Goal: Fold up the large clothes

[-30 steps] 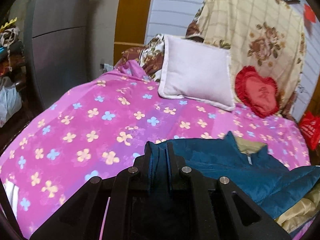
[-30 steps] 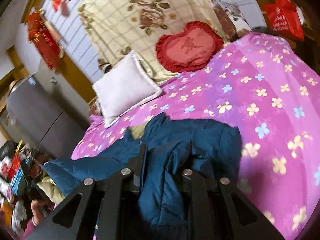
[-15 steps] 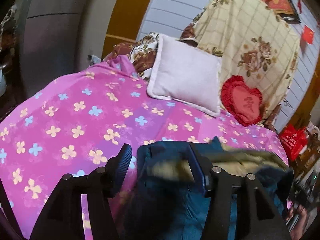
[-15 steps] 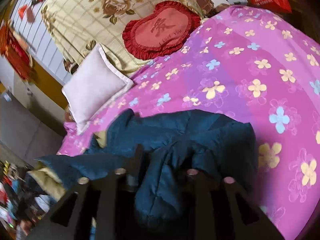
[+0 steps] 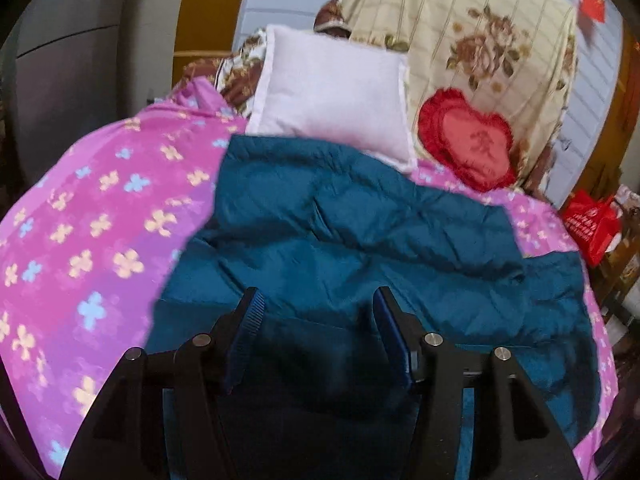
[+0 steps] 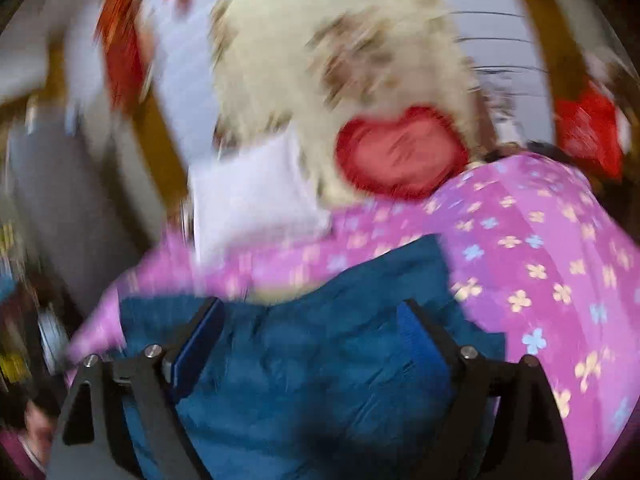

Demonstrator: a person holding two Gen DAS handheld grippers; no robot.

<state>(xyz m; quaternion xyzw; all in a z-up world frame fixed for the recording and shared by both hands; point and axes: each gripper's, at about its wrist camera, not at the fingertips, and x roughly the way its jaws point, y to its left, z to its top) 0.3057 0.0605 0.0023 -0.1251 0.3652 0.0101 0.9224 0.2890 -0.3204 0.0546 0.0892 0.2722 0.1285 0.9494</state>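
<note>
Your left claw [image 5: 318, 300] now stands wide open with nothing between its blue pads [image 5: 250, 320]; a second ago it was pinched shut on a fold of the jacket, and half a second ago it was already parting. Your right claw [image 6: 314, 312] has let go too: its jaws stand well apart over the cloth, where before they were clamped on a bunched ridge of it. The right view is smeared by motion, so you cannot tell whether its pads touch the fabric.

The jacket [image 5: 360, 232] has changed most. Earlier it lay crumpled with tan lining showing near the collar; now it spreads as a broad teal sheet across the bedspread [image 5: 88, 232], outer side up, with one long diagonal crease through the middle and softer wrinkles toward its right side. No lining shows in the left view; in the right view a pale strip sits at the jacket's [image 6: 320, 360] far edge, too blurred to name.

Its far edge reaches the white pillow [image 5: 332, 96] and overlaps that pillow's lower border. The heart cushion [image 5: 468, 140] lies just beyond its far right corner, apart from it. To your left the bedspread runs bare out to the bed's rounded edge. To your right only a narrow pink strip remains before the bed drops off, with a red bag [image 5: 592, 224] beyond it
</note>
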